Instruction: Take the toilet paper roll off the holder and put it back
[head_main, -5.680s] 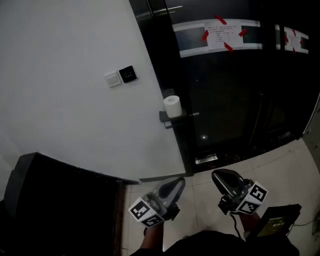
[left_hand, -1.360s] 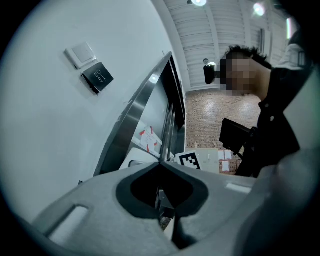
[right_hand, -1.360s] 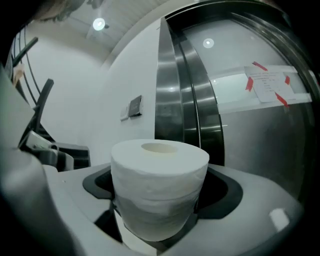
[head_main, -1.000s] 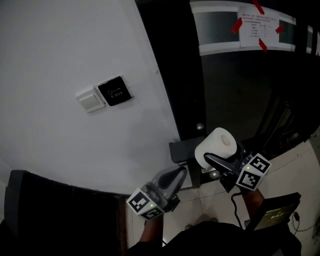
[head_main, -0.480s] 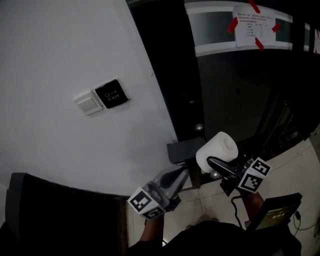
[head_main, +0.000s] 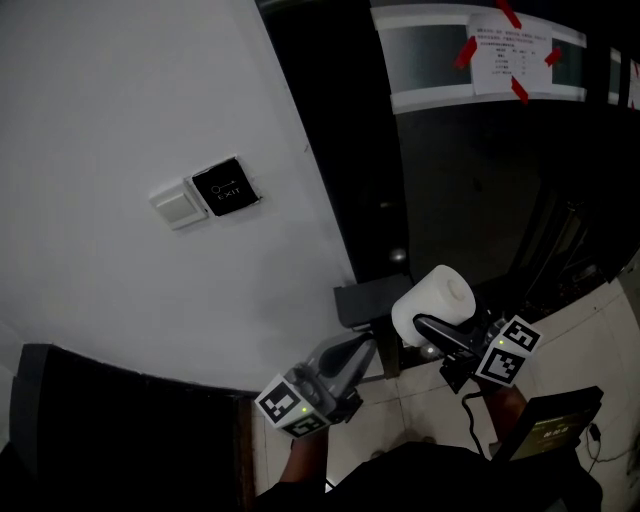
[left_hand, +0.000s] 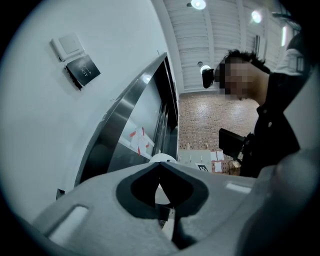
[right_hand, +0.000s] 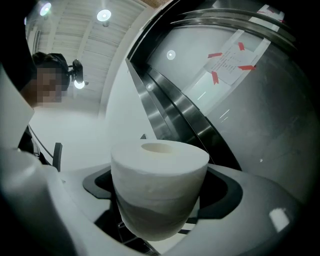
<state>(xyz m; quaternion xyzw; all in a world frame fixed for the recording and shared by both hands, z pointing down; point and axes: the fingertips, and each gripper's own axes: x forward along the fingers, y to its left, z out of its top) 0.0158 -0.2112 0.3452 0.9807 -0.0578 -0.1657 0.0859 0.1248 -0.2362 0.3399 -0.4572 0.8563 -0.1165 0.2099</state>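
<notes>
The toilet paper roll (right_hand: 159, 185) stands upright between the jaws of the right gripper (head_main: 428, 322), which pinch it across its outer wall about halfway up, with the hollow core facing upward. In the head view the roll sits at about 3 o'clock of the dark holder bracket (head_main: 368, 298) on the wall edge. It looks clear of the bracket, though whether the two touch underneath cannot be told. The left gripper (head_main: 362, 345) hangs at about 7 o'clock of the roll, well below the holder, with its jaws pressed together on nothing. The roll should handle as a very light thing, soft on the outside and stiffer only at the cardboard core. A hard squeeze would likely dent the wraps or flatten the core hole, while a loose one could let the paper skin slip. The present hold across the mid-height of the wall seems the sensible place, since it leaves the core open for going back on the holder. A free sheet end, if there is one, is not visible and could unwind.
</notes>
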